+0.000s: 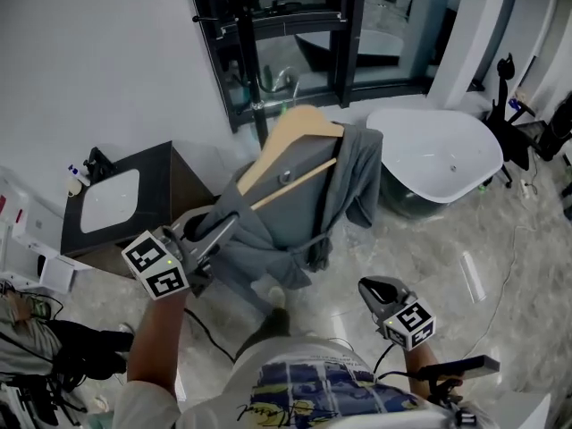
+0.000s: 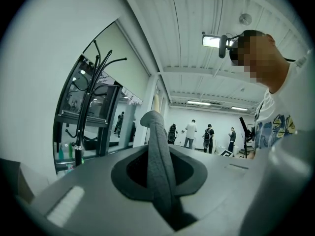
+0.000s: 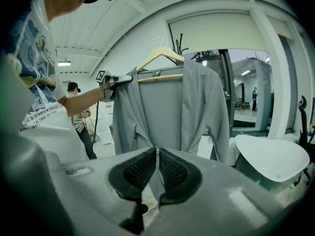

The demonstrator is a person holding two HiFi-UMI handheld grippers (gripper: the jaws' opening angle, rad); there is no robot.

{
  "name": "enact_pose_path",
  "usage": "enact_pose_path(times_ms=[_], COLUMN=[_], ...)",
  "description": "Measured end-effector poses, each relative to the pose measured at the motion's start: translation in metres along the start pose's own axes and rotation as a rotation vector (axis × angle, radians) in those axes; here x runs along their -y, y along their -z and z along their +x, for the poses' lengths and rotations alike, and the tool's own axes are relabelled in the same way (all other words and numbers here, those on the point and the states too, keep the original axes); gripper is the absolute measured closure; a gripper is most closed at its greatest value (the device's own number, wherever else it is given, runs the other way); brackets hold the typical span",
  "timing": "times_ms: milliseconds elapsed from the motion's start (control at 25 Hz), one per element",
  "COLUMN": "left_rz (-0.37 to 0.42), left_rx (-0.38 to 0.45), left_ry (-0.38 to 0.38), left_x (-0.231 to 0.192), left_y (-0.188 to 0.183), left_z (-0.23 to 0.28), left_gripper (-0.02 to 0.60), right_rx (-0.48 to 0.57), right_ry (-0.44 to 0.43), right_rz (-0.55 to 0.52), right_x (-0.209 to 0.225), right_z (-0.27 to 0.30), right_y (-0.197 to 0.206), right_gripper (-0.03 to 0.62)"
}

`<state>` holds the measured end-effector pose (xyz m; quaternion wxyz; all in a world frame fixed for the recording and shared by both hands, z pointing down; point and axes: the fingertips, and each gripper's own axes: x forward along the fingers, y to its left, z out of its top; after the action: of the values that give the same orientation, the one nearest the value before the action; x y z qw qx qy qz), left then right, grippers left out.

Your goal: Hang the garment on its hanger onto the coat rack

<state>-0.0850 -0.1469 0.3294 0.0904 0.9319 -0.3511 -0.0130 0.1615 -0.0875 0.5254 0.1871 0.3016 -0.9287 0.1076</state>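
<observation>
A grey garment (image 1: pixel 304 199) hangs on a wooden hanger (image 1: pixel 299 128), held up in the air in front of the black coat rack (image 1: pixel 255 79). My left gripper (image 1: pixel 219 231) is shut on the garment's shoulder at the hanger's left end. In the left gripper view a grey fold of the cloth (image 2: pixel 160 161) runs between its jaws, and the rack's curved hooks (image 2: pixel 96 70) rise at the left. My right gripper (image 1: pixel 384 295) hangs low at the right, shut with nothing in it. In the right gripper view the garment (image 3: pixel 170 112) and the hanger's metal hook (image 3: pixel 158 42) are free of the rack.
A white bathtub (image 1: pixel 438 155) stands at the right, beyond the garment. A dark cabinet with a white basin (image 1: pixel 112 199) sits at the left. A dark-framed glass partition (image 1: pixel 349 34) is behind the rack. Cables run over the glossy floor. Several people stand far off (image 2: pixel 197 134).
</observation>
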Motion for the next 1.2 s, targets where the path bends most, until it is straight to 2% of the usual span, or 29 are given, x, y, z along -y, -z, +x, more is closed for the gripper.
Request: enact_pose_path(times_ms=[240, 400, 520, 640, 880, 1200], left_rz=[0.02, 0.016, 0.005, -0.003, -0.017, -0.042], left_rx=[0.006, 0.016, 0.031, 0.03, 0.018, 0.016], left_ry=[0.028, 0.032, 0.033, 0.032, 0.011, -0.025], left_x=[-0.077, -0.104, -0.148, -0.193, -0.255, -0.313], left_y=[-0.025, -0.03, -0.044, -0.053, -0.052, -0.042], left_z=[0.055, 0.067, 0.091, 0.117, 0.143, 0.154], left_gripper=[0.538, 0.538, 0.538, 0.538, 0.538, 0.538], right_rx=[0.006, 0.042, 0.047, 0.044, 0.041, 0.02], right_ry=[0.086, 0.154, 0.196, 0.202, 0.25, 0.298], right_rz=[0.02, 0.014, 0.032, 0.051, 0.066, 0.1], right_x=[0.051, 0.066, 0.089, 0.1, 0.115, 0.133], right_z=[0.027, 0.023, 0.038, 0.063, 0.081, 0.092], right_y=[-0.023, -0.039, -0.055, -0.064, -0.074, -0.077], right_gripper=[0.574, 0.574, 0.576, 0.576, 0.576, 0.577])
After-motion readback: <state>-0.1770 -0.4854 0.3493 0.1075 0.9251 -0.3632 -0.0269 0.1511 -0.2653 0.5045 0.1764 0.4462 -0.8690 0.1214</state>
